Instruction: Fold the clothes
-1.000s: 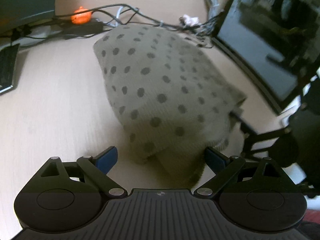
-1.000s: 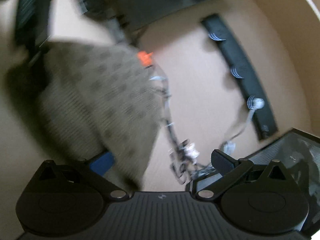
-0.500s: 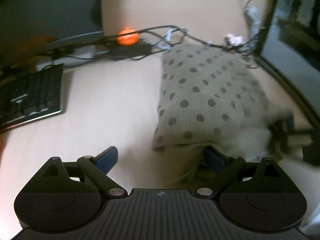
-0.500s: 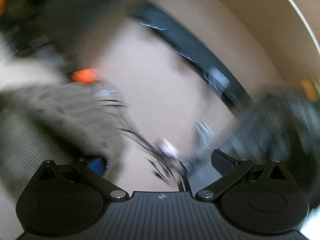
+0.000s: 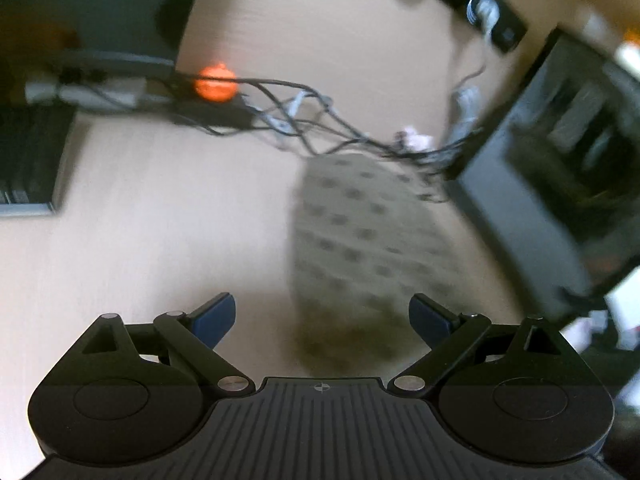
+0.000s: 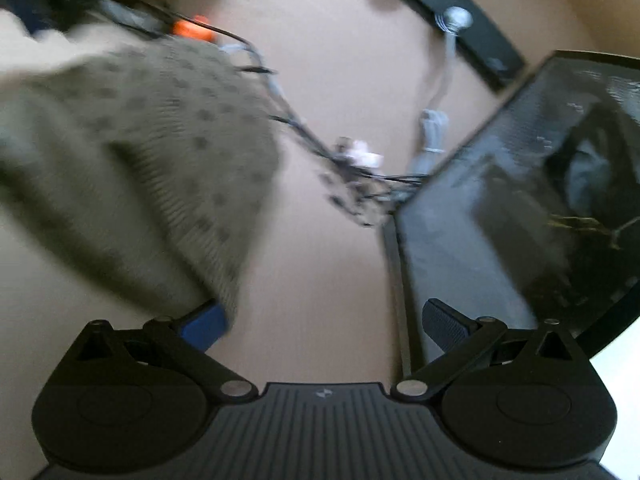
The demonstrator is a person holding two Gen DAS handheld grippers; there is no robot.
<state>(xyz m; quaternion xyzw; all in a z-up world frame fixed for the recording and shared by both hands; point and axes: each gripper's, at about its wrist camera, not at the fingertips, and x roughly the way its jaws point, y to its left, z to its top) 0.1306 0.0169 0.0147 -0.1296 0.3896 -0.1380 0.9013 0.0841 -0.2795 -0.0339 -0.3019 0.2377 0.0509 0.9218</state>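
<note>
Left wrist view: we see the left gripper (image 5: 322, 316) with its two blue-padded fingers (image 5: 212, 318) spread wide apart and nothing between them. The dotted knit garment (image 5: 360, 240), a beige-olive piece with darker spots, lies folded on the light wooden desk (image 5: 160, 240), just ahead of the gripper; its near edge sits between the finger lines but we see no contact with either pad. Beyond the garment's far edge runs a tangle of dark cables (image 5: 304, 120), and an orange object (image 5: 216, 82) sits among them further off to the garment's left. A keyboard (image 5: 28, 168) lies well apart on the garment's left, and a dark monitor (image 5: 560, 184) stands close along its right side. In the right wrist view, the right gripper (image 6: 324, 322) also has its fingers (image 6: 204, 326) set wide apart. Here the garment (image 6: 152, 168) fills the left half of the frame, and its near corner overlaps the left pad; because of motion blur we cannot tell whether it touches. The monitor (image 6: 520, 200) stands to the garment's right, with bare desk (image 6: 320, 280) between them, and the cables (image 6: 352, 168) lie past the garment's far right corner.
</note>
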